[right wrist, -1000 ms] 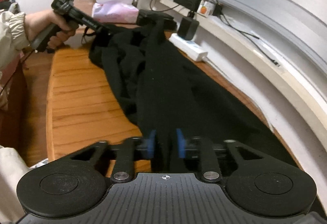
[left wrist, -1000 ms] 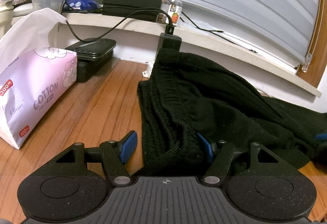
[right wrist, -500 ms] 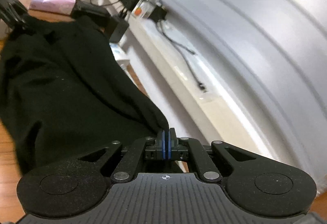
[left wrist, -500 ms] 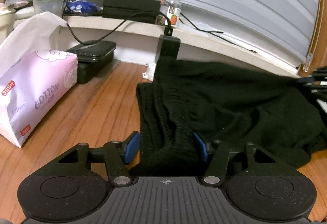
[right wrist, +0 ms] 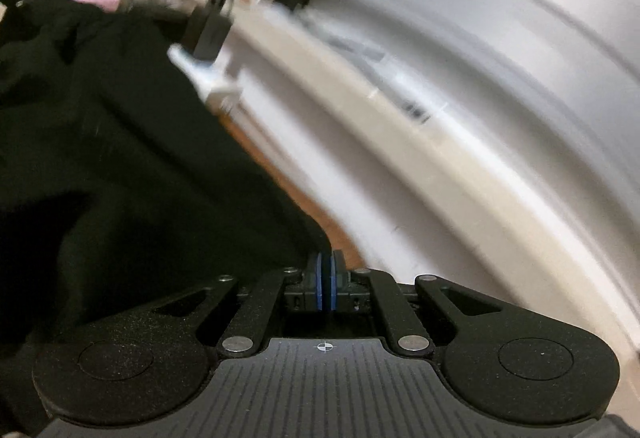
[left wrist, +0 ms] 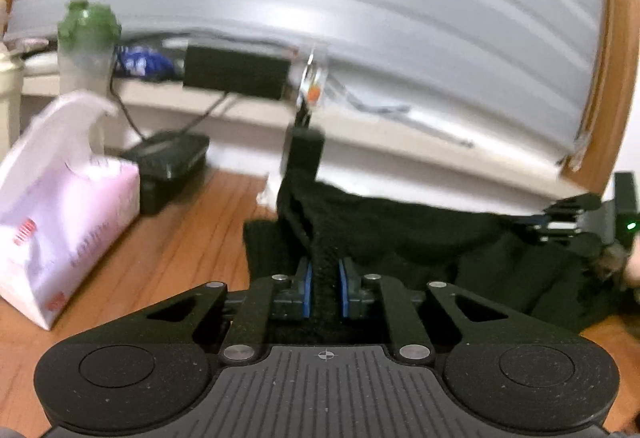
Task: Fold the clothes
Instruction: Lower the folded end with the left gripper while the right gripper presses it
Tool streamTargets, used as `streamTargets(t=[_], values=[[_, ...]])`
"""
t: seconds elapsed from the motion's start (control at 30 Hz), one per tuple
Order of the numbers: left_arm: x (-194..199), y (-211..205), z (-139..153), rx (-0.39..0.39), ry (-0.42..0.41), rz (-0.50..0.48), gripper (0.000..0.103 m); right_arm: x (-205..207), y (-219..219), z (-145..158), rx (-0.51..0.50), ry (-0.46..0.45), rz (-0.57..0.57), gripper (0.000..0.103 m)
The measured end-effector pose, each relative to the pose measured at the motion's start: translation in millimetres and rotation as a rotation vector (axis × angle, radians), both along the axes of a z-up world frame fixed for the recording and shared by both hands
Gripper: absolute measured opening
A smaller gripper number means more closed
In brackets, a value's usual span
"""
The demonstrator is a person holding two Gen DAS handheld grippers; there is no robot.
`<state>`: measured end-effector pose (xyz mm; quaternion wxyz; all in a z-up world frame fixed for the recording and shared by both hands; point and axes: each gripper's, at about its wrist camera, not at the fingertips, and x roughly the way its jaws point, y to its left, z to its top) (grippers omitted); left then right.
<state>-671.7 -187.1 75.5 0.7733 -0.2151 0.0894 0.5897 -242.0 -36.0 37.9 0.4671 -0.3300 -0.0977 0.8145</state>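
- Left wrist view: cloth fills the gap of our left tool (left wrist: 324,288), whose jaws have just been closing; the blue pads now press on a ridge of the black garment (left wrist: 400,234). The rest of it lies in a heap on the wooden tabletop (left wrist: 168,238), reaching away to the right, where our right tool (left wrist: 560,224) shows at the far edge of the frame, up against the cloth. A pink tissue pack (left wrist: 68,206) sits well apart on the left, and a black box (left wrist: 172,158) near the wall.
- Right wrist view: the right tool (right wrist: 325,286) has its pads all but together, with a thin edge of the garment (right wrist: 120,158) running in between them, so we judge that it has hold of the cloth. The fabric hangs off to the left, beside the white ledge (right wrist: 400,158). The frame is blurred.
- Step in hand, as we read it: both ends are gripped, and we are raising and spreading the garment before a fold.
- Next move, in our judgement: draw the two tools apart until the cloth hangs flat, then lay it on bare wood, clear of the tissue pack, without letting either grip slip.
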Motion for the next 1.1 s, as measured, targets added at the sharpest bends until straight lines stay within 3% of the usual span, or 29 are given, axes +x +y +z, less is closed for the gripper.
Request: streamTargets(t=[0.07,0.17,0.27,0.37,0.53,0.7,0.83,0.87,0.9,0.93,1.0,1.1], values=[[-3,-17,11,-0.004,-0.006,-0.004,0.014,6,-9,15,0.063,0.063,0.004,0.004],[-8,-30,8,-0.059,0.011,0.016,0.014,9,-10,35,0.054,0.114,0.028,0.004],[-9,-31,-7,-0.128,0.051,0.030,0.018,-8,6,23,-0.078,0.048,0.053,0.006],[-10,-33,-7,-0.124,0.070,0.046,0.038,-17,13,0,-0.140,-0.017,0.058,0.009],[-6,-23,16,-0.070,0.078,0.036,0.062,-6,13,-12,-0.183,0.051,0.067,0.014],[12,41,17,-0.117,0.143,-0.034,0.069,-1,9,-12,-0.175,0.067,0.061,0.015],[22,93,4,-0.195,0.214,-0.028,0.067,-9,7,-17,-0.141,0.039,0.059,0.017],[22,102,0,-0.213,0.220,-0.024,0.064,-9,7,-17,-0.137,0.039,0.055,0.017],[24,107,-2,-0.218,0.226,-0.024,0.054,-9,7,-17,-0.133,0.039,0.052,0.018],[25,105,-1,-0.210,0.230,-0.028,0.039,-9,6,-18,-0.129,0.039,0.048,0.021],[27,100,2,-0.192,0.239,-0.038,0.030,-7,7,-17,-0.126,0.048,0.040,0.024],[33,72,17,-0.121,0.243,-0.057,0.027,-1,9,-14,-0.133,0.088,0.035,0.024]])
